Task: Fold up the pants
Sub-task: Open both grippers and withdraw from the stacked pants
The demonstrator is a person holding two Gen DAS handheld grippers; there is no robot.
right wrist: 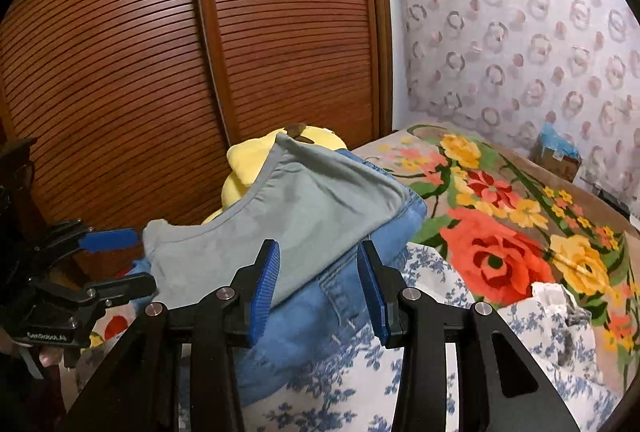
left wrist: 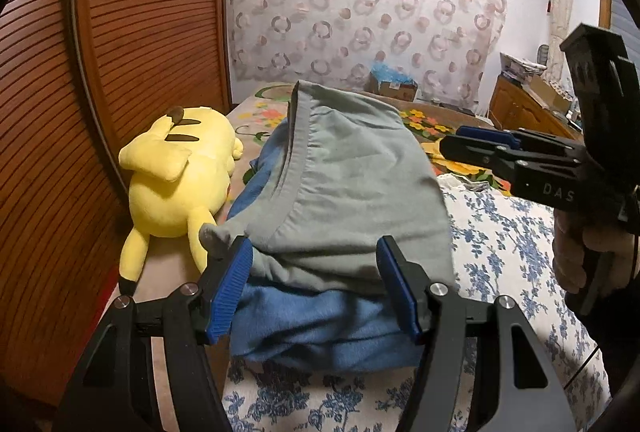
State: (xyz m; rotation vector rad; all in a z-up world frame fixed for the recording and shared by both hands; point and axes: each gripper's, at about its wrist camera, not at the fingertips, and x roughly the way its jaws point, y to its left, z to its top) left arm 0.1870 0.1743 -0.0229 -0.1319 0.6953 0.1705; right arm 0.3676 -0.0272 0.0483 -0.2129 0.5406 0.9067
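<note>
The grey pants (left wrist: 344, 187) lie folded on top of a blue denim pile (left wrist: 320, 324) on the bed (left wrist: 516, 244); how far the denim runs beneath them cannot be made out, and in the right wrist view the pants (right wrist: 288, 228) cover most of the yellow plush toy (right wrist: 248, 163), of which only the head shows at 12 o'clock from the stack; the waistband curves along the pants' edge toward 10 o'clock in the left wrist view; the plush (left wrist: 176, 175) lies face down just beside the stack at 9 o'clock, close to the wooden slatted wardrobe door (left wrist: 152, 31); a cardboard box (left wrist: 394, 83) at the far end of the bed is too small to read.

The left tool (left wrist: 316, 288) hovers low at the near edge of the stack, its blue pads spread wide with the grey fabric between them but not pinched; whether a pad touches the cloth I cannot tell; the right tool (right wrist: 318, 288) likewise stands spread, fingers either side of the denim corner, gripping nothing; seen from the left wrist camera it (left wrist: 476, 145) points in from 3 o'clock, level, fingertips near the pants' far side and apart from them; the person's hand (left wrist: 576, 252) wraps its handle, partly cut off by the lens rim; from the right wrist camera the left tool (right wrist: 116, 260) enters from 9 o'clock with one finger above and one below the pants' corner.
</note>
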